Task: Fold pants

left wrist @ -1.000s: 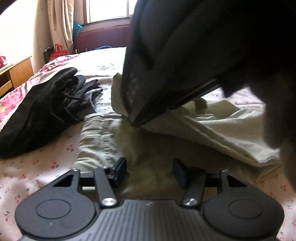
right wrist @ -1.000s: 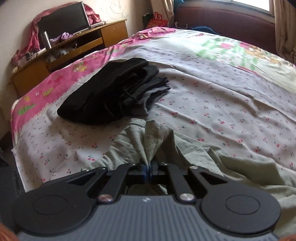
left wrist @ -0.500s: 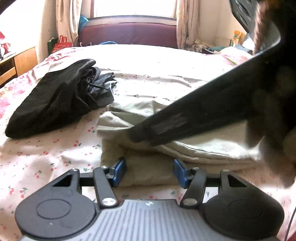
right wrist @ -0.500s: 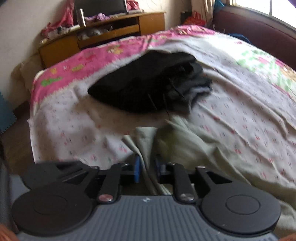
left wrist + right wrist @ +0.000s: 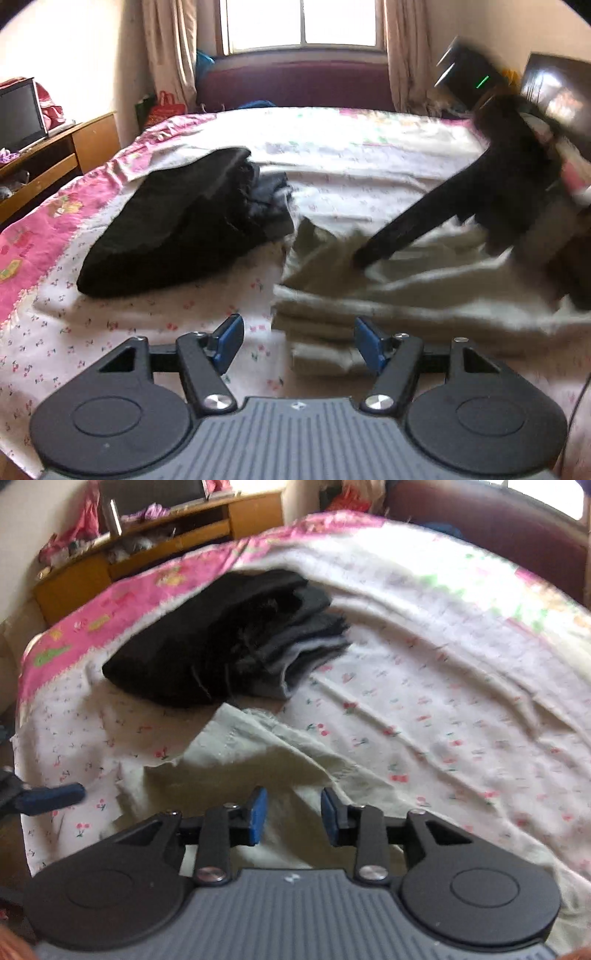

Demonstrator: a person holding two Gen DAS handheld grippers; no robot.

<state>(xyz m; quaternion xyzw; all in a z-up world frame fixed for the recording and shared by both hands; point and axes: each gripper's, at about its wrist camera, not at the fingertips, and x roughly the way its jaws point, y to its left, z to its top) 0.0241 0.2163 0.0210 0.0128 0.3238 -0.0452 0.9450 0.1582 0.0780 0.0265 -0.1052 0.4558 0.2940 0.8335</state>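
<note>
My left claw [image 5: 299, 341] hangs spread over the bed [image 5: 369, 147], its blue pads clear of the cloth; its jaws have just been opening, and only the near corner of the pants [image 5: 369, 302] lies below the gap. The pale green pants sit folded in layers near the bed's near edge, just beside a pile of dark clothes [image 5: 177, 229] that lies toward the pink-bordered left edge. My right claw [image 5: 291, 818] has just been opening too: its jaws stand apart above the pants [image 5: 258, 753], pinching nothing, with loose cloth beneath them. From the left camera, the right claw [image 5: 369, 254] shows as a blurred dark shape slanting down to the upper fold. A wooden desk [image 5: 147, 542] stands beyond the bed's far left corner.
</note>
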